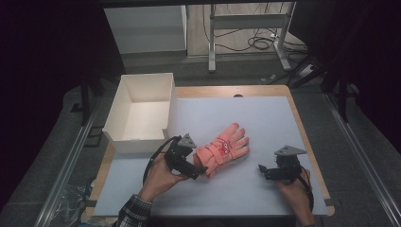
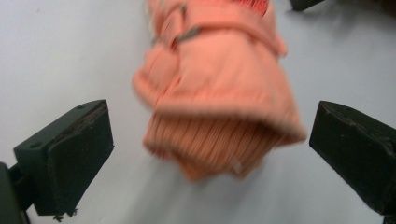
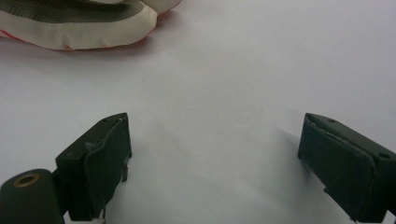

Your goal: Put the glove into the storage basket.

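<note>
Since the pink glove (image 1: 222, 149) is padded fabric with a ribbed knit cuff (image 2: 210, 144), we judge it light, soft and floppy: it should crumple under a pinch rather than slip, and its fingers will droop once lifted. We would take hold at the cuff, where the knit bunches thick between the pads. It lies flat on the pale table mat (image 1: 265, 118), cuff just ahead of our left gripper (image 1: 201, 171) and between its two spread jaws, not yet touched by either. A strap crosses the glove's back, and what may be its cream and grey palm side shows from the right gripper view. Our right gripper (image 1: 261, 171) hovers well off to the glove's far side, its jaws also wide apart and holding nothing, with bare mat before it. Beyond the left gripper, past the glove, stands a white open box (image 1: 142, 111), stiff-walled and rectangular.
</note>
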